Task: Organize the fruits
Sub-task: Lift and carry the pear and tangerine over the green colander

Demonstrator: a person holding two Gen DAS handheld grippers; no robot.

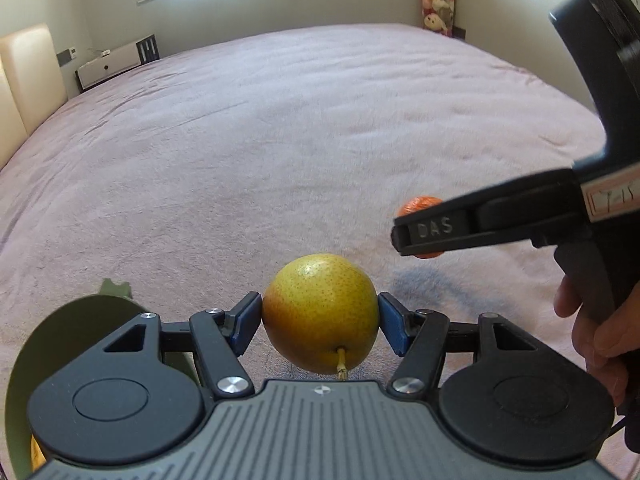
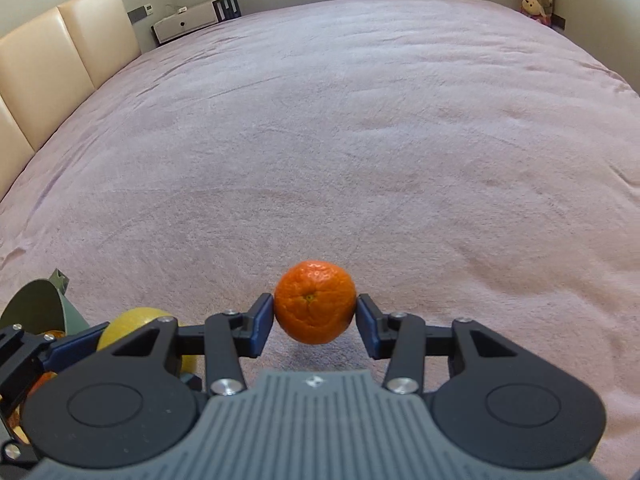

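Holding: two fruits at once, one per hand-held gripper, both clear of the bed (image 2: 360,120), judged so from the shadow patches under each.
Left hand-held gripper (image 1: 320,322): jaws wide, blue pads pressed on the flanks of the pear (image 1: 319,312); nothing slack visible.
Pear orientation: stem points back toward the camera, at 6 o'clock of the fruit. Pads sit across the widest part, probably because that gives flat contact and keeps the stem out of the way.
Right hand-held gripper (image 2: 315,322): jaws set narrower, pads closed on the mandarin (image 2: 315,307) at 3 and 9 o'clock of its body; navel faces the camera.
Cross-check: in the left wrist view the right hand-held gripper enters at 3 o'clock, a hand (image 1: 596,336) on its grip, orange peel showing past its finger.
Green bowl (image 1: 24,364): at 8 o'clock in both views; orange and yellow fruit partly visible inside, count unclear.
Judgement: bowl is the likely collection point; both fruits held beside it, not yet over it.
Risk: round, smooth skins; a tilt during carry could roll either fruit out of the pads.
Bed cover: pink, otherwise bare in the far field.
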